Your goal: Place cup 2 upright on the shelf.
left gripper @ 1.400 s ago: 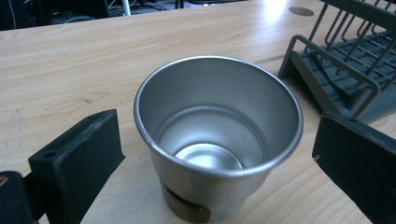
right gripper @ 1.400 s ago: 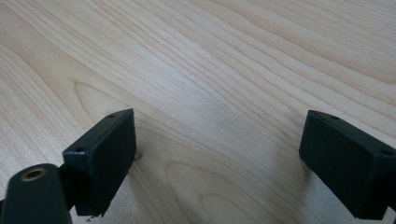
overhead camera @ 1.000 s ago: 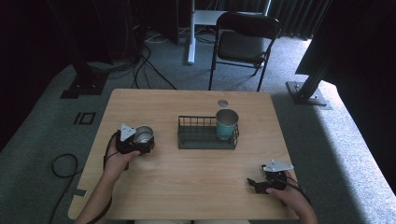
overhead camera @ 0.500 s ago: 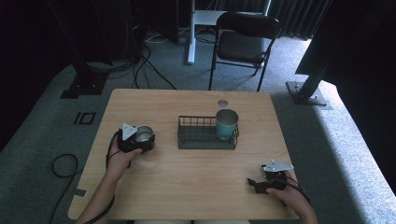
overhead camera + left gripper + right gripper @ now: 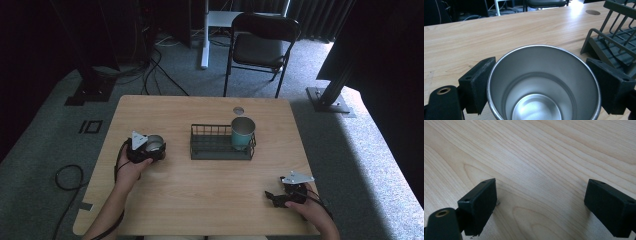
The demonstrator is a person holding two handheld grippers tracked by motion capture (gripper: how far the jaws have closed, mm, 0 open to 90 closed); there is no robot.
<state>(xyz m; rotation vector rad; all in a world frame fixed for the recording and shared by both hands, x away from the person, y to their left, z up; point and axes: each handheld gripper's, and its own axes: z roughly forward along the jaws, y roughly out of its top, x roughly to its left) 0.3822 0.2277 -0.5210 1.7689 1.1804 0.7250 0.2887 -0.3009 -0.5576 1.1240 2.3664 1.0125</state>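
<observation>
**A:** Over on the near-left of the pale wooden table (image 5: 200,200), the left gripper (image 5: 152,148) has its two black jaws clamped on a shiny silver metal cup (image 5: 155,144). From the left gripper view you look straight down into that cup (image 5: 543,85): open mouth up, bright round bottom, a foam pad pressed against the rim on either side.

**B:** And it stands upright, by the look of it, close above or on the tabletop; I cannot tell whether its base touches the wood. The person's left hand (image 5: 131,167) is wrapped around the gripper's handle, grey three-cornered plate on top.

**A:** Just to the cup's right, with a gap between, sits the dark green wire basket (image 5: 212,149) in the middle of the table. The left gripper view catches its near corner (image 5: 609,42) at the right edge.

**B:** Inside that basket, at its right end, stands a teal metal cup (image 5: 242,134), upright, mouth open, rising well above the wire wall.

**A:** Now the other side. The right gripper (image 5: 273,197) lies low near the front-right corner of the table, well apart from the basket, with the right hand (image 5: 310,210) behind it.

**B:** Its own view tells the story: both black jaws spread wide, bare wood grain between them, gripping nothing at all.

**A:** Behind the table, a dark folding chair (image 5: 260,45) on grey carpet, and a small round hole (image 5: 238,110) near the table's far edge.
</observation>
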